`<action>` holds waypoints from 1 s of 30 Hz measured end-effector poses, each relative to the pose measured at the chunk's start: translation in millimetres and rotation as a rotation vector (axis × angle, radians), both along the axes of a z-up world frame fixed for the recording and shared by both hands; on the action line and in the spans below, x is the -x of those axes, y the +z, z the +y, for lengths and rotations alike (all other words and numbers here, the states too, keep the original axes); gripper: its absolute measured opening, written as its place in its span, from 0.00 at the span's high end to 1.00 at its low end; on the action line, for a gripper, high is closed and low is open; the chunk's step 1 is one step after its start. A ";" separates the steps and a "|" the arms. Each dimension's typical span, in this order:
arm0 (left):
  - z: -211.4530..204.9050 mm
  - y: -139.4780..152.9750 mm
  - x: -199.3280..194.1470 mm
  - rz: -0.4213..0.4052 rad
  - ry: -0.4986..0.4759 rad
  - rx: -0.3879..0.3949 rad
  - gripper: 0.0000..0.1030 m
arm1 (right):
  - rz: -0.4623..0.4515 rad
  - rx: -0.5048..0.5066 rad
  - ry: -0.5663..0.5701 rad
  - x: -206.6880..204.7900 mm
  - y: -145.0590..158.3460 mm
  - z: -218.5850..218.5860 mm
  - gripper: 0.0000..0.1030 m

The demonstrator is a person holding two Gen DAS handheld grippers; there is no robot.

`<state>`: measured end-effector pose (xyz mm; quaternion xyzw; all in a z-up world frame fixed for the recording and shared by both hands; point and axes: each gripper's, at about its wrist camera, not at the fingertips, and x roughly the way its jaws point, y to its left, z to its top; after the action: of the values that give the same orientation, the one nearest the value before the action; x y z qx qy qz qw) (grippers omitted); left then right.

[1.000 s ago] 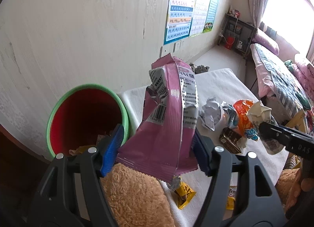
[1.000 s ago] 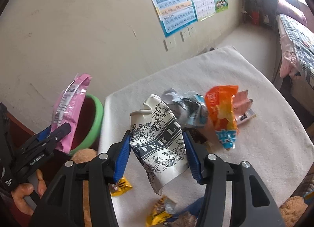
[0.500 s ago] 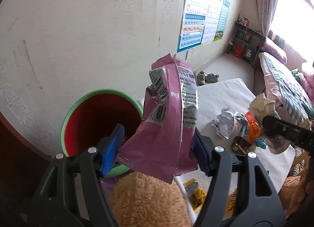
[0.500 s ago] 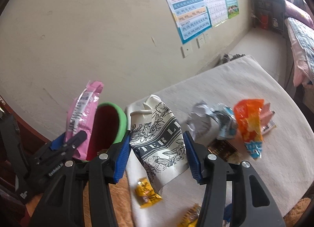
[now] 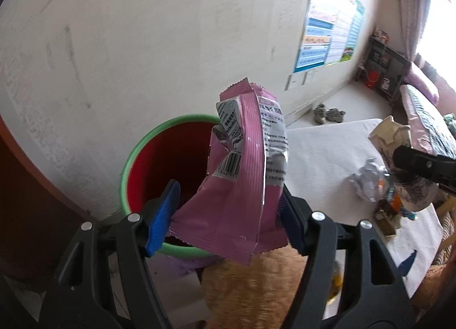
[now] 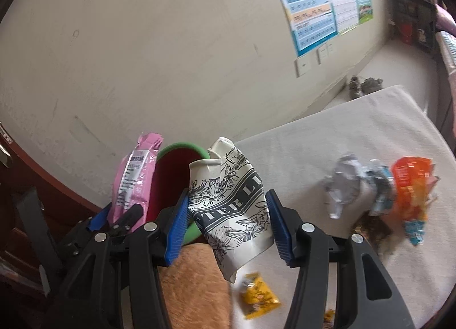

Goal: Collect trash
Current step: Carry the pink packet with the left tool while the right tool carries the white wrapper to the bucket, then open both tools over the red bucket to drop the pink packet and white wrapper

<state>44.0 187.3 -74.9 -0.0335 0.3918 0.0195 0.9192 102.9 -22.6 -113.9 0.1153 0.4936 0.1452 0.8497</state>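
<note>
While the left gripper (image 5: 228, 209) hung just over the near rim of the round red bin with a green lip (image 5: 148, 146), its blue pads were closed about halfway on the lower part of a crumpled pink foil snack bag (image 5: 242, 183), whose torn top stood upright in front of the bin's mouth. To the right of the bin, the right gripper (image 6: 228, 220) was clamped at a narrower gap on a crushed white paper cup with black floral print (image 6: 230, 200), and the cup's bent rim leaned toward the bin's lip. Beside the bin lay a table under a pale grey cloth (image 6: 342, 135). On that cloth, well apart from the bin, sat a crumpled ball of white paper (image 6: 344, 183), a bluish wrapper just beside it, and an orange snack packet (image 6: 410, 183) farther out still. Nearer the bin, below the cup, a small yellow wrapper (image 6: 256, 294) lay on the cloth, blurred enough that its print could not be read. A tan furry fabric (image 5: 256, 286) filled the space under both grippers, next to the bin's near side; it was perhaps a blanket or cushion.
</note>
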 end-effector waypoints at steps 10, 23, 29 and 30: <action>50.1 -24.6 -7.1 0.065 0.095 -0.008 0.37 | 0.084 -0.003 0.113 -28.1 -28.4 67.7 0.50; 68.6 -51.1 -19.9 0.127 0.117 0.005 0.36 | 0.097 -0.055 0.120 -57.6 -38.0 97.9 0.47; 71.9 -52.0 -22.8 0.131 0.128 0.010 0.25 | 0.067 -0.088 0.103 -64.1 -29.8 95.7 0.31; 71.3 -52.6 -22.2 0.132 0.126 0.011 0.25 | 0.064 -0.082 0.102 -61.2 -29.7 92.7 0.31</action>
<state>66.1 258.7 -127.5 -0.0616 0.4487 0.0774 0.8882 164.1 70.1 -143.6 0.1293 0.5193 0.2048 0.8195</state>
